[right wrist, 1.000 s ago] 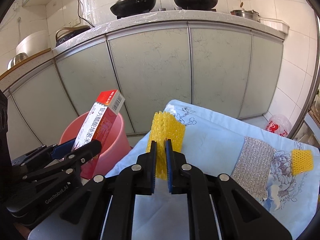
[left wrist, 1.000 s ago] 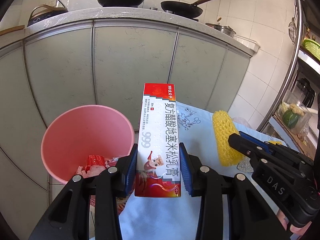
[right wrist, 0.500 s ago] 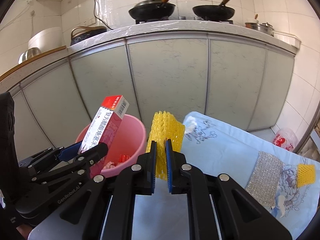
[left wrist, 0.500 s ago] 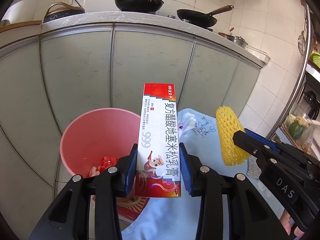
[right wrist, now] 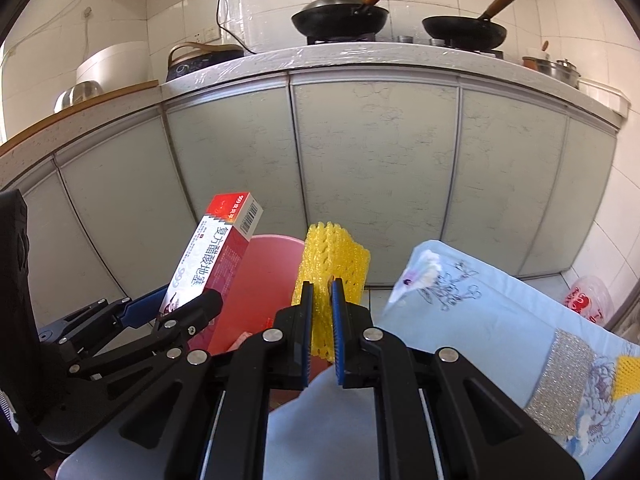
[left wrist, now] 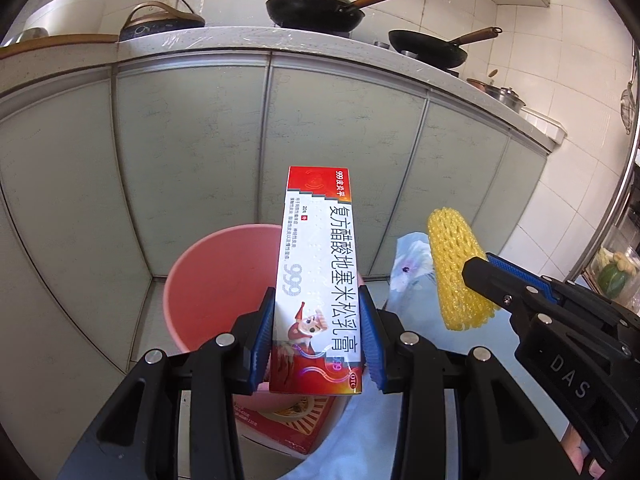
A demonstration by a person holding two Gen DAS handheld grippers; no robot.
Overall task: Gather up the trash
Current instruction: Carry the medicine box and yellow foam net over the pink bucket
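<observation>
Left hand-held gripper (left wrist: 316,338) clamps the tall red-and-white cardboard box (left wrist: 318,280), right hand-held gripper (right wrist: 321,322) pinches the yellow foam fruit net (right wrist: 330,264), both above the round pink plastic bin (left wrist: 216,276) off the table's left edge — centre each over the rim before letting go.

Pink bucket (left wrist: 208,280) nearer both claws

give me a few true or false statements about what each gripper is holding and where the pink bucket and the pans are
1. The left gripper is clamped on a red and white box. True.
2. The right gripper is open and empty. False: it is shut on a yellow foam net.
3. The pink bucket stands on the floor by the cabinets. True.
4. The box already lies inside the bucket. False: it is held upright in front of the bucket.
5. Two black pans sit on the counter. True.
</observation>
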